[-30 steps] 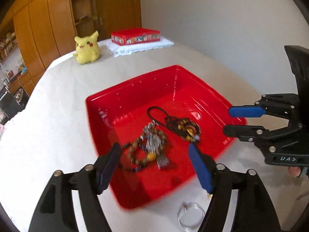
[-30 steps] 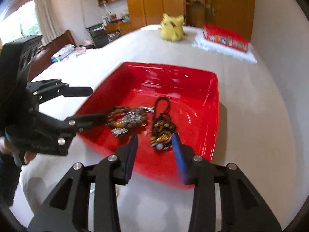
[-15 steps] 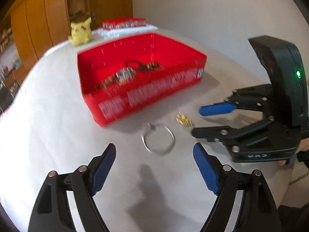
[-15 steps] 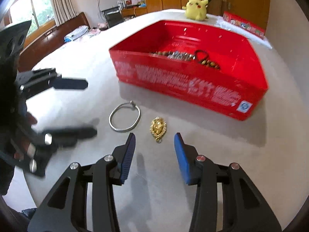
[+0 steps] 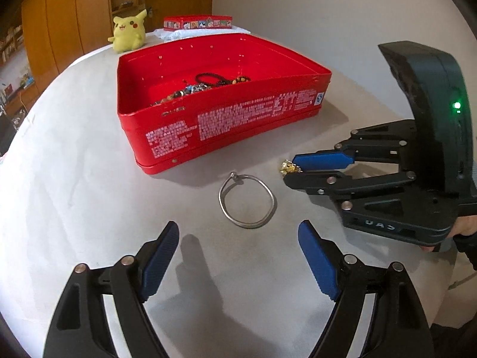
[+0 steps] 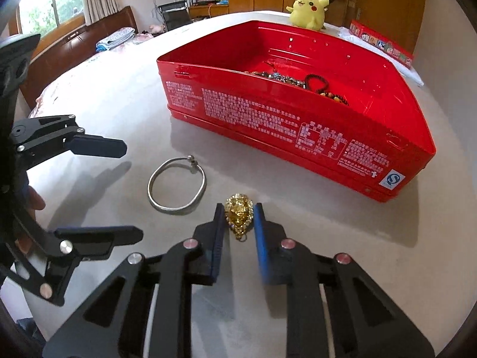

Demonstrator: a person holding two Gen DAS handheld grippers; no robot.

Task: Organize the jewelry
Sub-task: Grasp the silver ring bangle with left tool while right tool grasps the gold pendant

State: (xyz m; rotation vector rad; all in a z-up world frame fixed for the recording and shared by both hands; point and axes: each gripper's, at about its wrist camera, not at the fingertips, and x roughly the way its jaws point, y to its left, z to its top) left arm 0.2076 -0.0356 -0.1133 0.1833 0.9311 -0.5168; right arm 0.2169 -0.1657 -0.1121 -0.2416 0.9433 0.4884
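A gold pendant [image 6: 238,214] lies on the white table, between the blue pads of my right gripper [image 6: 238,210]. Its jaws are closing and both pads sit against the pendant's sides. In the left wrist view the right gripper [image 5: 290,170] comes in from the right with the pendant [image 5: 287,167] at its tips. A silver bangle [image 5: 221,200] lies flat just ahead of my left gripper [image 5: 238,226], which is wide open and holds nothing. The bangle [image 6: 174,210] is left of the pendant. Behind both stands the red tin [image 5: 226,125] with beaded bracelets [image 5: 205,85] inside.
A yellow plush toy [image 5: 128,32] and a flat red box [image 5: 198,24] on a folded white cloth sit at the table's far end. The left gripper [image 6: 131,192] and a hand fill the left of the right wrist view. Wooden cupboards line the back wall.
Both grippers dropped from above the red tin to the table in front of it. The right jaws narrowed onto the gold pendant. The left jaws stayed wide.
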